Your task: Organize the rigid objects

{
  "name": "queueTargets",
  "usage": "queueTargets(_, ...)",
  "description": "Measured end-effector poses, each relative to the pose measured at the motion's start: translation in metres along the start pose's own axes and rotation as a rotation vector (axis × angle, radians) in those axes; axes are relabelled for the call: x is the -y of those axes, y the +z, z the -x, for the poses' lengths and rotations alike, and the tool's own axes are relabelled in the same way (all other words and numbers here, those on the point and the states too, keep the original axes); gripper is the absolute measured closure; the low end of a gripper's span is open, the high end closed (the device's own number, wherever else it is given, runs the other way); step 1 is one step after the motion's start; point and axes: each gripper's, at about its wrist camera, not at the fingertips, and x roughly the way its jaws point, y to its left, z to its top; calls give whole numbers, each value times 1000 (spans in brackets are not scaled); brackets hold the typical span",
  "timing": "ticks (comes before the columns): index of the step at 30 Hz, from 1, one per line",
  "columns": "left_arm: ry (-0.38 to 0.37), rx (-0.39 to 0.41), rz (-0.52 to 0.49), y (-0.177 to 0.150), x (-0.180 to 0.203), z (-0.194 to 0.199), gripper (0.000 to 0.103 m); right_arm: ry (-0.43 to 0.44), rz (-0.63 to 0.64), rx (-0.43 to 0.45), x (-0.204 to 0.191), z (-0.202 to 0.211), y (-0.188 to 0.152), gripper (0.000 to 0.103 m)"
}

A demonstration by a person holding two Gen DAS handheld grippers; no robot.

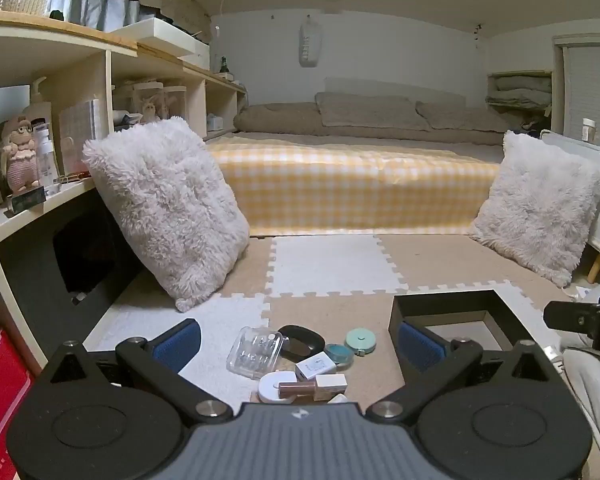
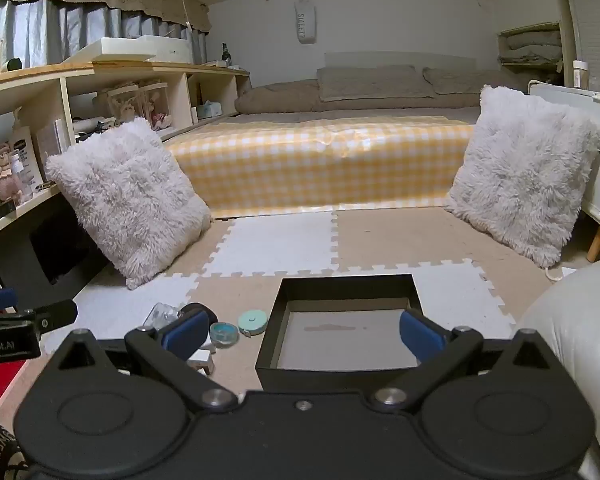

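Both your left gripper (image 1: 300, 344) and right gripper (image 2: 302, 334) stand wide, empty. Small items (image 1: 300, 356) cluster left of the black tray (image 2: 340, 292). Risk: they touch, so closing on one may knock neighbours.

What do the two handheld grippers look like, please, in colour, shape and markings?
Both are matte black. The left gripper has two blue padded fingers on angled black links with silver pivot bolts, two round black discs, and a ribbed grey body with a small logo. The right gripper has the same blue pads, links and discs, but a black body. White lettering shows on the left gripper's side in the right view.
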Motion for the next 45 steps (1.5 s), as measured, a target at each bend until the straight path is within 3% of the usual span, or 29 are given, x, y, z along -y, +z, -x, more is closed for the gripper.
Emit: queueTargets(45, -2, 1, 5, 0, 0, 0, 0, -7, 8, -13, -2, -2, -2, 0)
